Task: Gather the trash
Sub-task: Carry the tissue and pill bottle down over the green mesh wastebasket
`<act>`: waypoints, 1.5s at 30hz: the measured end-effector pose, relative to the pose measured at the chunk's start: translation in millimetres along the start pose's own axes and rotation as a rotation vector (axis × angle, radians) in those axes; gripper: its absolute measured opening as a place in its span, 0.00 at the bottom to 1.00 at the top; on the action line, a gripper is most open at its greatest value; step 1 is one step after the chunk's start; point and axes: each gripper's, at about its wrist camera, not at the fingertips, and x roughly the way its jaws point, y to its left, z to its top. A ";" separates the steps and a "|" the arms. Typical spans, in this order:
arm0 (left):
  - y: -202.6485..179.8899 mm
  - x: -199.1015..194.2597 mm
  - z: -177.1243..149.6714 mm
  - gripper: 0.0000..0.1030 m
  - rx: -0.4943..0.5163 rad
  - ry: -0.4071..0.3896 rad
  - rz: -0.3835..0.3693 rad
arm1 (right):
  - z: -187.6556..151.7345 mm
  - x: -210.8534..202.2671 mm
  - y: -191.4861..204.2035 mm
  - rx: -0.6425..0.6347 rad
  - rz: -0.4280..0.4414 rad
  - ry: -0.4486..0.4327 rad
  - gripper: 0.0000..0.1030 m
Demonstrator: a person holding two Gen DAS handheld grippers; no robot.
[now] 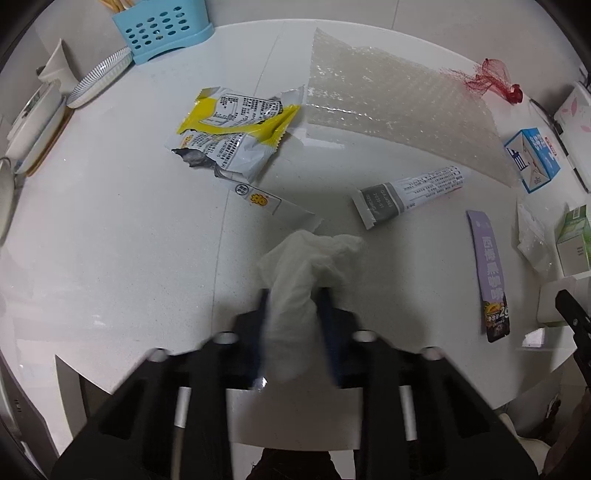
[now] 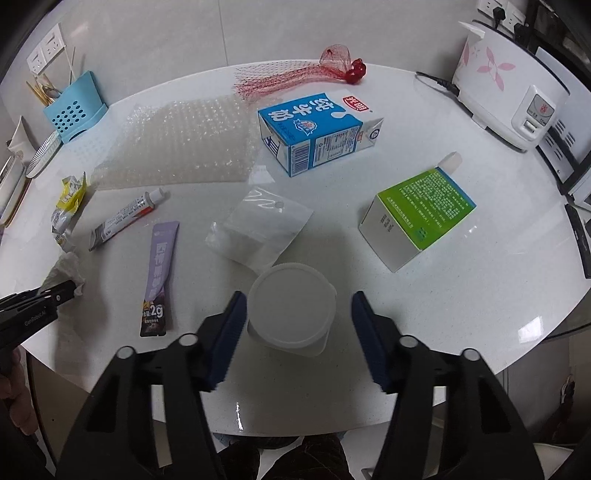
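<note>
White countertop [image 2: 480,295] carries scattered trash: a blue milk carton [image 2: 314,136] with Chinese lettering, a purple sachet [image 2: 159,273] marked "2g". The left gripper [image 1: 293,299] pinches a crumpled white tissue [image 1: 306,266] near the front edge. The right gripper [image 2: 297,306] is spread around a translucent plastic cup [image 2: 291,302], pads not touching it.

**A home kitchen**

I see a white desk [image 2: 461,295] against a tiled wall, with a rice cooker [image 2: 517,99], a blue utensil holder [image 1: 162,29] with chopsticks, stacked dishes [image 1: 99,79], wall sockets [image 2: 46,51] and a milk carton [image 2: 314,133].
</note>
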 end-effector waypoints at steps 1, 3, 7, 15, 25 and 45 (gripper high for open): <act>-0.6 -0.2 0.6 0.07 0.002 0.004 0.003 | 0.0 -0.3 0.2 -0.001 -0.003 -0.002 0.42; 1.9 -0.2 0.7 0.04 -0.003 0.004 -0.011 | -0.6 -0.7 1.0 -0.009 -0.014 -0.006 0.42; 4.9 -8.2 -3.4 0.04 -0.012 -0.010 -0.038 | -1.5 -5.1 -1.8 -0.005 -0.015 -0.021 0.42; 17.6 -38.5 -17.6 0.04 -0.011 -0.072 -0.093 | -6.5 -28.5 -6.5 0.004 -0.015 -0.070 0.42; 37.2 -73.5 -40.4 0.04 0.065 -0.151 -0.172 | -36.5 -68.6 0.6 0.034 -0.029 -0.116 0.42; 10.2 -117.9 -146.9 0.04 0.057 -0.245 -0.234 | -112.3 -118.2 -13.3 -0.143 0.128 -0.184 0.42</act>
